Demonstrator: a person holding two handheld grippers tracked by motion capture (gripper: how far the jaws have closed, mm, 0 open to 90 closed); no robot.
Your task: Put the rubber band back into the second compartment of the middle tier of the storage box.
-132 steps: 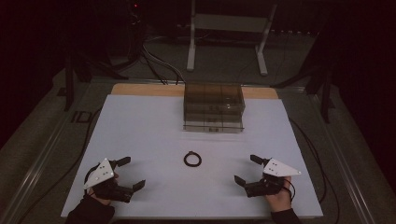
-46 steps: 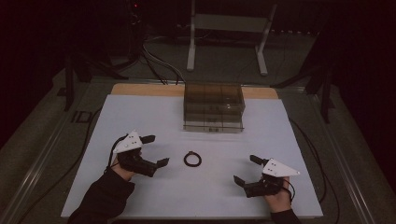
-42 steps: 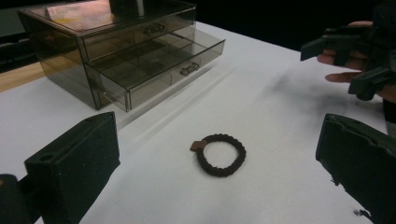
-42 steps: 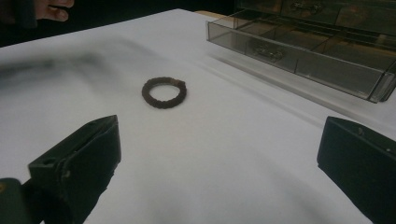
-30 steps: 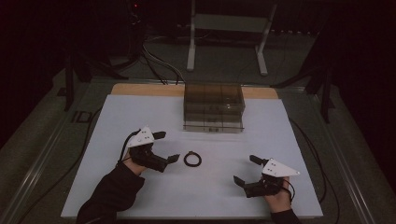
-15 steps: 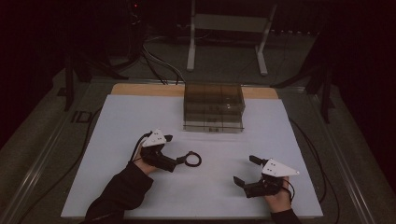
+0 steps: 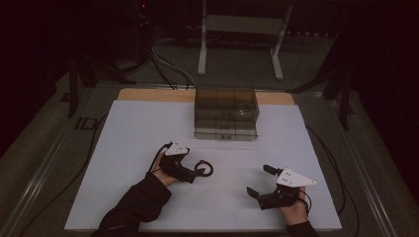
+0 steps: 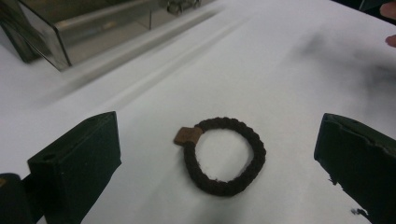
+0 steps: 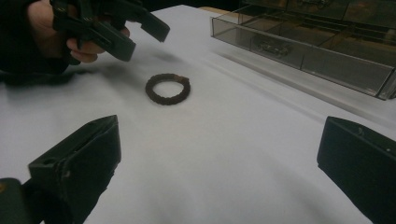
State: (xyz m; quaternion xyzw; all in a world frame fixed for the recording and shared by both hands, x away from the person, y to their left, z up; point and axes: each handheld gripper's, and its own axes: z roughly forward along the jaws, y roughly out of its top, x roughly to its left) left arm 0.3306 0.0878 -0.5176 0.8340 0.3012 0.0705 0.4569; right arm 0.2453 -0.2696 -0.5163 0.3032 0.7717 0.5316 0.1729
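My right gripper (image 7: 264, 183) sits nearest me at about 5 o'clock on the white table sheet (image 7: 128, 148), jaws spread wide and holding nothing, exactly where it was a few seconds ago. The change is all on the other side: my left gripper (image 7: 193, 171) has travelled from the 7 o'clock corner in toward the middle of the sheet and now hangs just over the dark braided ring (image 7: 204, 168). Its jaws are spread too, and in the left gripper view the ring (image 8: 224, 155) lies flat on the sheet between them, untouched, its small brown tag (image 8: 188, 136) pointing to about 10 o'clock. From the right gripper view I see the ring (image 9: 168, 88) out at 11 o'clock with the left gripper (image 9: 128, 32) poised above and just behind it, tips close but apart from the braid. I judge the approach to be done and the grasp to be the step in hand: the jaws straddle the ring rather than one side of it, so I would want to drop lower and line one jaw inside the loop before closing. Farther off, at 12 o'clock, the clear compartment box (image 7: 226, 113) stands well apart from the ring, probably where it is headed.
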